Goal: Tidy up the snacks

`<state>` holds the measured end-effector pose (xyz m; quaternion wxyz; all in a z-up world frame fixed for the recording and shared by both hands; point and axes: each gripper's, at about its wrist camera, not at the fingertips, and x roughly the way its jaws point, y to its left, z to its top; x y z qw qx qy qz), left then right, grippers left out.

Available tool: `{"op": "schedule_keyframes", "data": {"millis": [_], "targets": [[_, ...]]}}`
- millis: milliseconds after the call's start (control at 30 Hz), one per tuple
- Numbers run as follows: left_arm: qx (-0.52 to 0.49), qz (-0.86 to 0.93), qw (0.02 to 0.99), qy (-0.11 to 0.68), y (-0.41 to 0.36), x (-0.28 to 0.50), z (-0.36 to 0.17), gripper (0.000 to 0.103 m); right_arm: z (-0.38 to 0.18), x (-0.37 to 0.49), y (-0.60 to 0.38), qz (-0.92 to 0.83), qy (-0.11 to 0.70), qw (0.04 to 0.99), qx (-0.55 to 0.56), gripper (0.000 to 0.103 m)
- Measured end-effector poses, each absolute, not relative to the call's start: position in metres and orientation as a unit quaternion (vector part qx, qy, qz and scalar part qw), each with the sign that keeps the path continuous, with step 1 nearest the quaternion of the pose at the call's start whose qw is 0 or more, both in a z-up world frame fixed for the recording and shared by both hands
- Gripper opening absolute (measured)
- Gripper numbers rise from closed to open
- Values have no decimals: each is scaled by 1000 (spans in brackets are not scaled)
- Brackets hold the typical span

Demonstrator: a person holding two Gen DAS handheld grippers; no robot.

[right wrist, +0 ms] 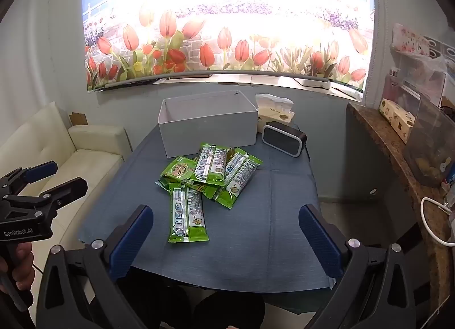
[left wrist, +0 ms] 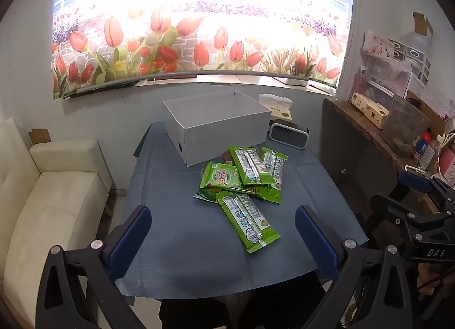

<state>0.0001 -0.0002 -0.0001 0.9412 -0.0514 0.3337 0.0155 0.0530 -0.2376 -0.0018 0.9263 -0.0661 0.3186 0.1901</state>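
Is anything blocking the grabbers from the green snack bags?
No. Both the left gripper and the right gripper are open with bare blue tablecloth ahead. The nearest snack packet lies uncovered, and nothing sits between the pile and the white box.

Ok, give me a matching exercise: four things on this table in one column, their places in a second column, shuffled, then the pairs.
1. white box
2. nearest snack packet
3. black speaker
4. tissue pack

A. lying alone at the pile's near edge
B. right of the box, in front of the tissues
C. behind the speaker, beside the box
D. open-topped, behind the snack pile

Pairs: 1-D, 2-A, 3-B, 4-C
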Motion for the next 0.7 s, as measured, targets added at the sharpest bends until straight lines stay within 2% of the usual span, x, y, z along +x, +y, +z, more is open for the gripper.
{"op": "schedule_keyframes", "data": {"millis": [700], "targets": [[-46, 16, 941, 335, -3, -1, 0, 103, -1, 51, -236, 183, 318, 927, -74, 103]]}}
